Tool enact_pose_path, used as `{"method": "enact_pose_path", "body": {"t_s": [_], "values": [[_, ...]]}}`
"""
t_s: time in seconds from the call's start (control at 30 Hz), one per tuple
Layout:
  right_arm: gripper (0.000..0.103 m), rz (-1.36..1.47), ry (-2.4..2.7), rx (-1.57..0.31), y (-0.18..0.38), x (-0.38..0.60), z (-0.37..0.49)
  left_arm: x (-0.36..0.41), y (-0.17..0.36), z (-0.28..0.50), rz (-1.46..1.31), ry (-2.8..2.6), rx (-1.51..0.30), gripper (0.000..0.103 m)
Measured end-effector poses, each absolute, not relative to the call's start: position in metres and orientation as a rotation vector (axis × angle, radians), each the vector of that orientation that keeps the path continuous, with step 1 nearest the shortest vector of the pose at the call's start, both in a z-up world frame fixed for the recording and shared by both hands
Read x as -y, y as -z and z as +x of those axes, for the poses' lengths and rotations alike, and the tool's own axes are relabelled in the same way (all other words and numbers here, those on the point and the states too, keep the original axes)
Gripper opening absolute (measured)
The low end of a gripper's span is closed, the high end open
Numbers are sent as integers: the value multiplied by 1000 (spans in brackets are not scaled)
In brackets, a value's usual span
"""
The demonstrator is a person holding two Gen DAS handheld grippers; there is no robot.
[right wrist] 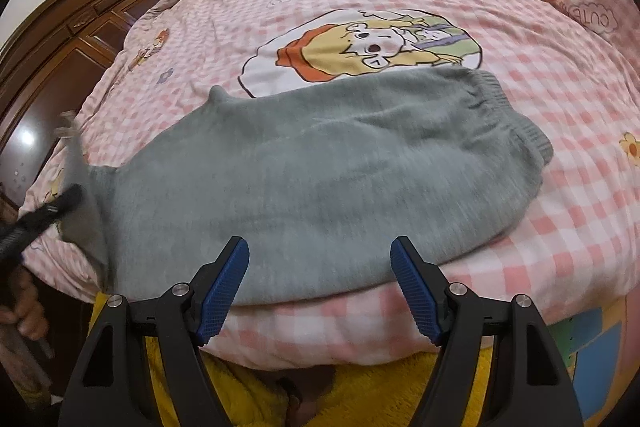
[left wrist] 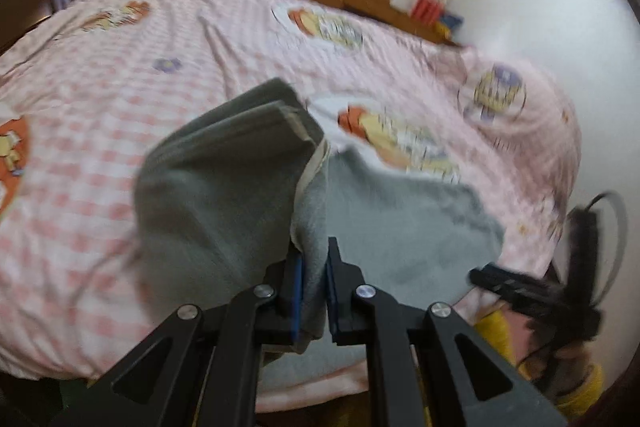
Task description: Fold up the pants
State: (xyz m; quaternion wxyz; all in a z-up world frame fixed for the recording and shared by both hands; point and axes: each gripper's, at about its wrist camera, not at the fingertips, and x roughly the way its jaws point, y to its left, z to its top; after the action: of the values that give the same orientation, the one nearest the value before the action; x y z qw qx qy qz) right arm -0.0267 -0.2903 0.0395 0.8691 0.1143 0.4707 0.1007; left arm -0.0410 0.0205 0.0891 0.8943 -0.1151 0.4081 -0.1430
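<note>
My left gripper (left wrist: pixel 315 291) is clamped on a bunched fold of the grey pants (right wrist: pixel 320 171), lifting the leg ends above the bed (right wrist: pixel 560 87). My right gripper (right wrist: pixel 320 287) stands wide apart, holding nothing, just over the pants' near edge. The waistband (right wrist: pixel 520 115) lies flat on the checked cover.

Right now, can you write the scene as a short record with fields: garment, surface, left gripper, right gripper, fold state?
garment: grey pants, ribbed waistband at the right end
surface: bed with pink checked cartoon cover
left gripper: left gripper shut on the pants' leg end, lifted off the bed
right gripper: right gripper open, holds nothing, at the pants' near edge
fold state: waist half lies flat; fold not finished
</note>
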Motion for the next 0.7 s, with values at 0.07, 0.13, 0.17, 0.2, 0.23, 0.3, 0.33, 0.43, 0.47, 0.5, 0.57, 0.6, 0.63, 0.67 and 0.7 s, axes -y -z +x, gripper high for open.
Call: {"method": "enact_pose_path", "body": {"t_s": [0.07,0.13,0.17,0.2,0.23,0.3,0.33,0.43,0.47,0.5,0.57,0.6,0.63,0.67,0.7], "values": [[75,247,-209,-989,-38,293,-28,-5,-73,-32,-221,317,-899,10],[75,252,-209,-995,-35,293,-28,8,-58,-27,-205,332,-940,10],[75,254,-210,-1000,-33,293,-28,10,-53,-26,-193,334,-951,10],[75,257,-212,-1005,-31,292,-28,15,-49,-24,-174,330,-961,11],[75,259,-212,-1010,-29,291,-28,17,-46,-25,-162,331,-966,12],[75,259,-218,-1019,-27,288,-27,20,-45,-27,-160,349,-977,24],[75,255,-220,-1022,-26,286,-26,20,-47,-29,-168,370,-984,29],[75,245,-232,-1029,-27,280,-23,15,-55,-37,-182,368,-964,46],[75,245,-240,-1030,-29,276,-22,13,-59,-40,-181,360,-951,46],[75,245,-249,-1030,-30,273,-21,10,-64,-43,-182,356,-937,46],[75,243,-273,-1030,-33,266,-17,3,-71,-48,-180,335,-910,46],[75,241,-288,-1030,-35,261,-14,-3,-74,-51,-174,312,-893,46],[75,239,-304,-1030,-36,257,-11,-6,-75,-52,-170,296,-884,46],[75,238,-327,-1030,-39,250,-8,-12,-77,-54,-164,271,-872,46],[75,238,-349,-1029,-40,244,-4,-18,-77,-56,-160,246,-862,46]]}}
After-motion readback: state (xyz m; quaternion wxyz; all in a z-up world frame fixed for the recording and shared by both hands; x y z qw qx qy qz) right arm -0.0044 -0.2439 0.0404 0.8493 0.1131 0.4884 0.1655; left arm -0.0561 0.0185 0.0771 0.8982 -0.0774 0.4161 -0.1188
